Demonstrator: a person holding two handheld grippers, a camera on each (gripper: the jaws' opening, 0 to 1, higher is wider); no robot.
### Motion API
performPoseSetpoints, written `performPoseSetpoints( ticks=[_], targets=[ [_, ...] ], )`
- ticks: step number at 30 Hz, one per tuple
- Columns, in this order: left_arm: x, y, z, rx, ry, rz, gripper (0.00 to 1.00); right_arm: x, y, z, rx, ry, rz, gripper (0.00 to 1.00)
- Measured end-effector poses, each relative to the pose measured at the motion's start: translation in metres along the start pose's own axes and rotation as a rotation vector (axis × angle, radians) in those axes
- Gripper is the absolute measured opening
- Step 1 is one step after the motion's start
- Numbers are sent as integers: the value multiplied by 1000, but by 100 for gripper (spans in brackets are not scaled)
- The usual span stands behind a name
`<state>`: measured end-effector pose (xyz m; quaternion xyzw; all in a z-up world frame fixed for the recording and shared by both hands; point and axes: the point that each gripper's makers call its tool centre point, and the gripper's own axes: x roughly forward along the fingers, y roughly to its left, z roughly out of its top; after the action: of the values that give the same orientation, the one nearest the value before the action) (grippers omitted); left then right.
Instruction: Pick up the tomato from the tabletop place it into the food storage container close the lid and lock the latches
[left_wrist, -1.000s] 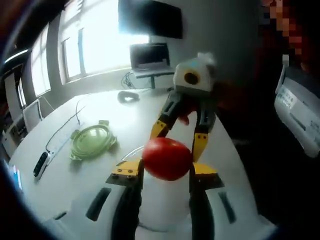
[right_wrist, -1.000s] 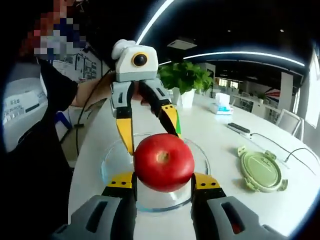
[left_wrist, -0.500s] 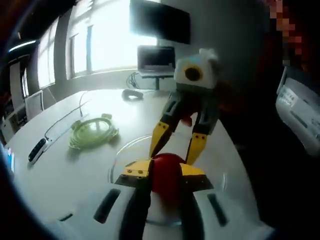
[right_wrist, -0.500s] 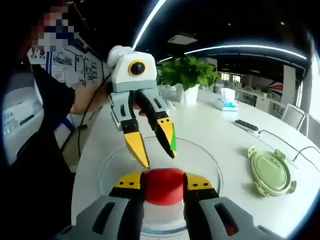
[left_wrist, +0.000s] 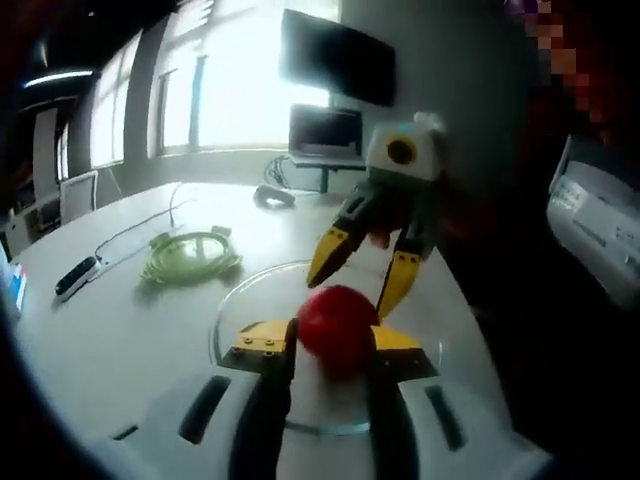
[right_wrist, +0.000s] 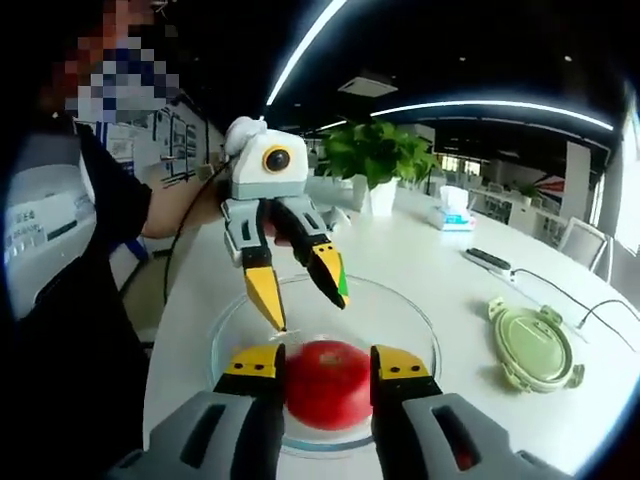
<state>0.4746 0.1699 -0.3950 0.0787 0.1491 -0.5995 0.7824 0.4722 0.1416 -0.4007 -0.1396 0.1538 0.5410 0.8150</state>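
A red tomato (right_wrist: 328, 385) sits low inside the round clear glass container (right_wrist: 395, 312) on the white table. The pads of my right gripper (right_wrist: 328, 362) press it on both sides. In the left gripper view the same tomato (left_wrist: 338, 330) lies over the container (left_wrist: 232, 296), with the right gripper (left_wrist: 350, 298) reaching it from the far side. My left gripper (right_wrist: 303, 310) hangs open a little above the tomato and apart from it; its own jaws (left_wrist: 330, 342) frame the tomato from below. The green latch lid (right_wrist: 535, 345) lies flat beside the container, also seen as the lid (left_wrist: 190, 255).
A person's dark sleeve (right_wrist: 60, 300) stands at the table's near edge. A potted plant (right_wrist: 375, 155), a tissue box (right_wrist: 452, 215) and a remote (right_wrist: 488, 258) lie farther back. A phone (left_wrist: 75, 278), a cable and a laptop (left_wrist: 325, 130) are beyond the lid.
The tomato has come down from above the container to inside it. My left gripper has drawn back slightly from the tomato and stays open.
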Motion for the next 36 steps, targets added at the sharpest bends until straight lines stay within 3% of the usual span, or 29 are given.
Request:
performPoseSetpoints(
  ticks=[2,3,6,9,12,18,20,23,29,36],
  targets=[
    [-2,-1,2,6,-24,14,24,-3,-2,2,7,-15,-13,29],
    [-4,-1,8,-4,-67,26,25,-4,-4,4,15,-31,-29,29],
    [-10,-1,9,-19,-101,51,27,-11,-15,10,89,-79,-84,30],
    [-16,3,15,-22,-154,105,29,-21,-31,18,160,-144,-145,31],
    [-22,8,21,-2,-203,181,31,-28,-47,17,199,-168,-203,31],
    [-27,3,27,73,-241,278,34,-33,-72,5,226,-160,-291,31],
    [-28,0,28,79,-251,285,33,-32,-87,0,290,-172,-318,31],
    [-30,1,29,82,-275,311,33,-28,-101,-9,308,-151,-330,29],
    [-32,12,28,67,-302,359,32,-30,-122,-14,305,-134,-377,28],
    [-30,26,28,70,-320,390,30,-41,-166,-18,354,-150,-464,28]
  ],
)
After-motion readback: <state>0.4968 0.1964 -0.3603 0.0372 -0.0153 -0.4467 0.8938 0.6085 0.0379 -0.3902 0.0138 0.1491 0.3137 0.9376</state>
